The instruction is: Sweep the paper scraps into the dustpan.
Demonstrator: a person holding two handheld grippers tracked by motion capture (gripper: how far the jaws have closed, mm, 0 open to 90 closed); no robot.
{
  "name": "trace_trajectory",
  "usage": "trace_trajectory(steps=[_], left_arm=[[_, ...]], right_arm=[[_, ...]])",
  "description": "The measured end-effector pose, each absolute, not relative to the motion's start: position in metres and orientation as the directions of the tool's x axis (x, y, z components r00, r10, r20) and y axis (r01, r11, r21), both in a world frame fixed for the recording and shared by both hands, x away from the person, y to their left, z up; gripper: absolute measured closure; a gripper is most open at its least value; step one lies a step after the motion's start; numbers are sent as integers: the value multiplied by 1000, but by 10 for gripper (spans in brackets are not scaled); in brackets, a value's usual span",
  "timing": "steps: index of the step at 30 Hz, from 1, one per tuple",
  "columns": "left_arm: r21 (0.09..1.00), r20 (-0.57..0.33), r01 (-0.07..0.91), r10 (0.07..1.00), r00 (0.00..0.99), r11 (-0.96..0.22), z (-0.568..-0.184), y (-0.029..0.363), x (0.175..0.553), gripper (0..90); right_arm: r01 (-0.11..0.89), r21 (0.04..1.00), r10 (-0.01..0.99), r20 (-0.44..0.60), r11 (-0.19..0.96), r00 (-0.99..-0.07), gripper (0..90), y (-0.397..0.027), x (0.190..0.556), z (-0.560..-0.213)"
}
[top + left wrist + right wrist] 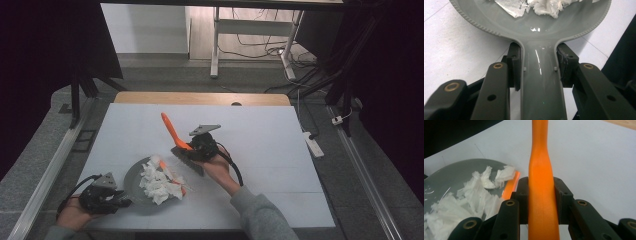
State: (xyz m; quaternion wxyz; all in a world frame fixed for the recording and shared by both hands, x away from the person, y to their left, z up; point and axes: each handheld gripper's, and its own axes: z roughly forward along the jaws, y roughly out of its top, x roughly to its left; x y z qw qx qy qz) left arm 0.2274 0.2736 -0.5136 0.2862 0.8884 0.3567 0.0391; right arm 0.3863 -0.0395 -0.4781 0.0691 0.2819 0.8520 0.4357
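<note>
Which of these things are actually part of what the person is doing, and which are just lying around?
In use:
left gripper, clamped on the grey dustpan handle
right gripper, clamped on the orange-handled brush
torn white paper scraps in the pan

Lying about:
white power strip
cables on the floor

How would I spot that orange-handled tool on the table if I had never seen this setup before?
Start at the white table and find the grey dustpan heaped with torn white paper near its front left. Just right of it, the right gripper is shut on a small brush whose handle slants up and away. It is the one bright orange handle there, with dark bristles below.
</note>
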Motion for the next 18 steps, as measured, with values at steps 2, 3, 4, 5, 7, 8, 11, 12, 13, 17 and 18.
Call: trace_trajectory(steps=[2, 3, 4, 5, 7, 8, 11, 12, 13, 17, 18], left_arm=[[537, -134, 612, 658, 741, -580, -513, 273, 227, 619], [537, -134, 612, 658, 741, -580, -513, 273, 227, 619], [536, -134, 612, 657, 742, -581, -513, 273, 227, 619], [536, -134, 612, 657, 742, -582, -513, 273, 227, 619], [535, -134, 612, 657, 742, -583, -513, 273, 227, 619], [535, -133, 612, 657, 742, -583, -513, 273, 227, 619], [535, -133, 611, 657, 743, -583, -513, 272, 227, 619], [535, -132, 611, 656, 743, -583, -513, 272, 227, 619], [535, -133, 610, 655, 743, -584, -513, 272, 228, 619], [536, -135, 611, 655, 744, -583, -513, 272, 228, 619], [536, -135, 610, 655, 744, -583, -514, 272, 228, 619]], right_arm=[[413, 790, 531, 134, 452, -837, 702, -48, 387, -475], [411, 794, 531, 135, 447, -837, 703, -53, 388, -474], [412, 797, 540, 130, 443, -832, 703, -57, 389, -472], [415, 797, 550, 127, 439, -825, 703, -61, 391, -471], [417, 789, 582, 94, 451, -808, 703, -66, 395, -471], [423, 781, 605, 74, 460, -793, 702, -68, 398, -472], [462, 760, 636, 84, 457, -767, 703, -71, 408, -480], [473, 751, 643, 84, 462, -761, 703, -70, 411, -483], [482, 745, 647, 89, 461, -758, 703, -68, 412, -487], [483, 743, 628, 110, 462, -770, 703, -50, 410, -491], [480, 740, 620, 109, 471, -777, 703, -44, 407, -492]])
